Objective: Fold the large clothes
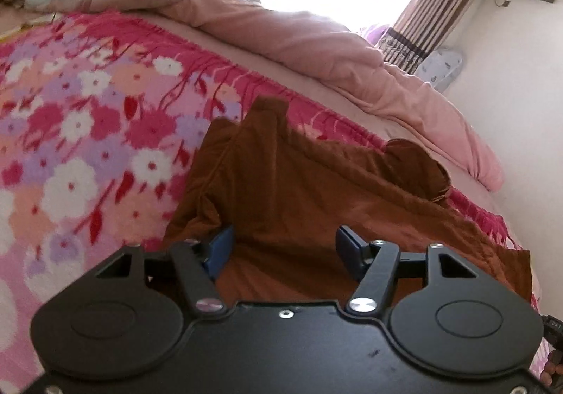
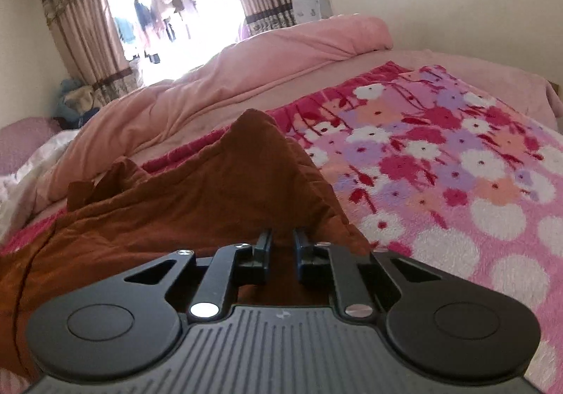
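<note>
A rust-brown garment (image 1: 302, 190) lies crumpled on a pink floral blanket (image 1: 81, 133) on the bed. My left gripper (image 1: 283, 239) is open, its blue-padded fingers (image 1: 220, 246) spread wide just above the garment's near part, holding nothing. In the right wrist view the same garment (image 2: 197, 197) rises to a peak in front of my right gripper (image 2: 282, 241). The right jaws stand close together with a narrow gap, and brown cloth shows in that gap; they look shut on the garment's near edge.
A rumpled pink duvet (image 1: 316, 38) (image 2: 246, 70) lies along the far side of the bed. Behind it are a bright window and striped curtains (image 2: 81, 24). The floral blanket (image 2: 457, 165) spreads out right of the garment. A white wall (image 1: 510, 77) borders the bed.
</note>
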Tool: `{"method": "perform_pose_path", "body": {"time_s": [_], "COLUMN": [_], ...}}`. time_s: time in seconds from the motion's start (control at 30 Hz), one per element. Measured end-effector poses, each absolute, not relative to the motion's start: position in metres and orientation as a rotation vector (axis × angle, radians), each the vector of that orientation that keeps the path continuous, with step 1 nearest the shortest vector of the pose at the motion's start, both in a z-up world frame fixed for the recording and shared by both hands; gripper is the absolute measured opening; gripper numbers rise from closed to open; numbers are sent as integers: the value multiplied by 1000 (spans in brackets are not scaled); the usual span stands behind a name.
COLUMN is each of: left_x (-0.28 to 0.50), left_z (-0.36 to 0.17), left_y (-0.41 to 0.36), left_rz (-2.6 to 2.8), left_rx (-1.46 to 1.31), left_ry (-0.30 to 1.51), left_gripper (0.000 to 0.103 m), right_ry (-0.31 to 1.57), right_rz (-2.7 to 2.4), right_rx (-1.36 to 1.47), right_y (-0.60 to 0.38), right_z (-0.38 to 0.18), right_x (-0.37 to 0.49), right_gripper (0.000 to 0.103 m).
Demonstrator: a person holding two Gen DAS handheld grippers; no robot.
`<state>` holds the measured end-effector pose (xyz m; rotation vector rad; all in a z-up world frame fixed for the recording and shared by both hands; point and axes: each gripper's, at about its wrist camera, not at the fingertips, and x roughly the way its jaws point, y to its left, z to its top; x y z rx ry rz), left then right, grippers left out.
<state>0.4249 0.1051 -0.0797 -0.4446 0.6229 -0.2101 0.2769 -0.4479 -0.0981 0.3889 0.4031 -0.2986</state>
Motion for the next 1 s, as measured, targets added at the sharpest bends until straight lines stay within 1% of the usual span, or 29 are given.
{"method": "perform_pose_path", "body": {"time_s": [0.03,0.1,0.2,0.3,0.37,0.6,0.73,0.87,1.0], "left_x": [424,429,446,468,480,501,503,483,426], "left_z": [-72,-57,-41,-41,-47,-80,-78,-56,-33], "left_y": [106,105,102,96,92,85,87,96,95], "left_rz": [-217,-234,-234,-243,-234,-214,-212,-193,-230], "left_rx": [-442,-430,-415,-416,-409,-391,-396,-442,-419], "left_ry": [606,569,544,569,600,690,701,653,559], "left_gripper": [64,64,65,65,65,65,67,65,67], "right_ry": [411,399,343,314,334,461,460,436,350], "right_rz": [-297,-297,-272,-266,-267,-330,-327,-341,-329], "right_rx": [367,321,289,287,307,373,389,380,344], "right_y": [-446,-441,-438,-440,-447,-466,-470,-466,-448], "right_z": [-94,-79,-56,-42,-43,-80,-88,-77,-57], "right_x": [278,282,293,315,333,367,366,352,303], "right_gripper": [19,29,33,34,34,33,33,33,33]}}
